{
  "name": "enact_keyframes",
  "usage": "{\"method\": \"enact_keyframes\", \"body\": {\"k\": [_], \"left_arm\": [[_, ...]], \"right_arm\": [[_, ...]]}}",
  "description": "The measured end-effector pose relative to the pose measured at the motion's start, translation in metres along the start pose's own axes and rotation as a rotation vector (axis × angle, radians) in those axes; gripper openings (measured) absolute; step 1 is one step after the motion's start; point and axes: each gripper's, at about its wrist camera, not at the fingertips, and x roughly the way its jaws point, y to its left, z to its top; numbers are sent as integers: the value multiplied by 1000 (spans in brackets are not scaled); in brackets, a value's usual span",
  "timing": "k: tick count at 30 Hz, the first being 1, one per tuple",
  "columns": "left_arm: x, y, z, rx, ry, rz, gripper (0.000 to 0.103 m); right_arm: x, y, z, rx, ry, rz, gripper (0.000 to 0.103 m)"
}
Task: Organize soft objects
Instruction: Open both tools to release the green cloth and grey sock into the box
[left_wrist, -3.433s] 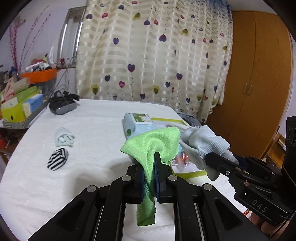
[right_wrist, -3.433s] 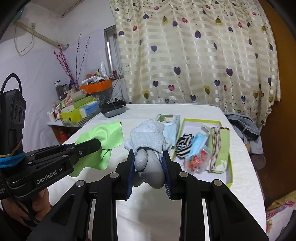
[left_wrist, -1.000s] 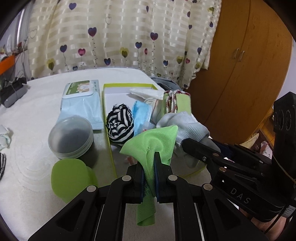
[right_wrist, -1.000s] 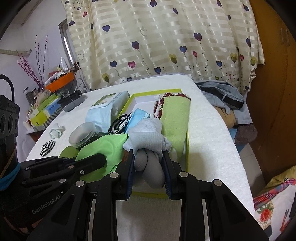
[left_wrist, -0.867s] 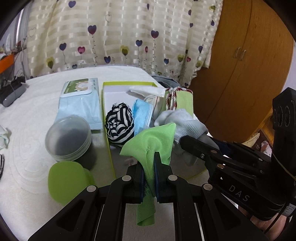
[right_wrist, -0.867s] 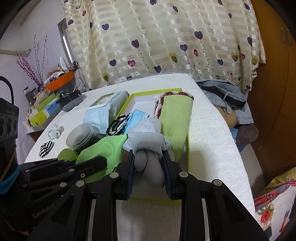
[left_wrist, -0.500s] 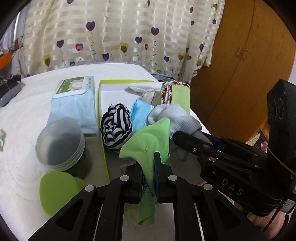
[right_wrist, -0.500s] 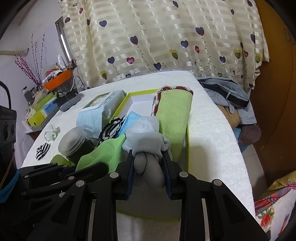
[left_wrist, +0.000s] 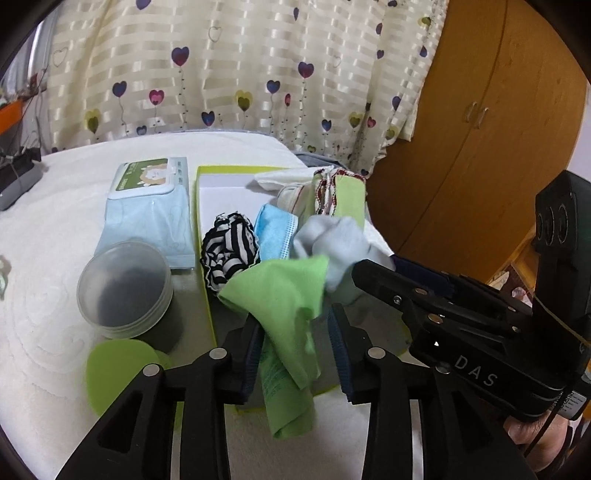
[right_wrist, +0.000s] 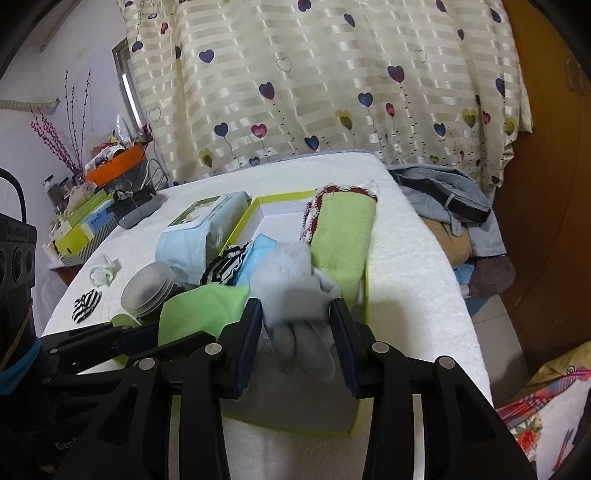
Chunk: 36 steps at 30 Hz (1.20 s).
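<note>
Landmark: lime-edged box (right_wrist: 364, 291) on white counter (right_wrist: 406, 258). Left gripper (left_wrist: 295, 341) over box's near end, jaws opening, pads clear of green cloth (left_wrist: 284, 295) hanging between them. Right gripper (right_wrist: 297, 334) just beside it, jaws opening, grey sock bundle (right_wrist: 291, 291) loose between pads. Striped sock (left_wrist: 229, 251), blue mask (left_wrist: 275, 230) inside box.

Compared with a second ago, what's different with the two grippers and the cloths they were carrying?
Both grippers are letting go. The left gripper was clamped on the green cloth; its jaws are now opening and the cloth hangs loose between them. The right gripper was clamped on the grey sock; its jaws are opening too. The box, striped sock and wipes pack have not moved.
</note>
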Motion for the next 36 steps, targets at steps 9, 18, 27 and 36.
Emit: {"method": "enact_keyframes", "body": {"k": [9,18,27,36], "left_arm": [[-17,3,-7,-1,-23,11,34],[-23,7,-9,-5,-41,23,34],[-21,10,-6,-9,-42,28,34],[-30,12,-2,1,-70,32,34]], "right_arm": [[-15,-3,-13,31,-9,6,40],[7,9,-19,-22,54,-11,22],[29,5,-5,-14,59,-19,22],[13,9,-3,-7,37,-24,22]]}}
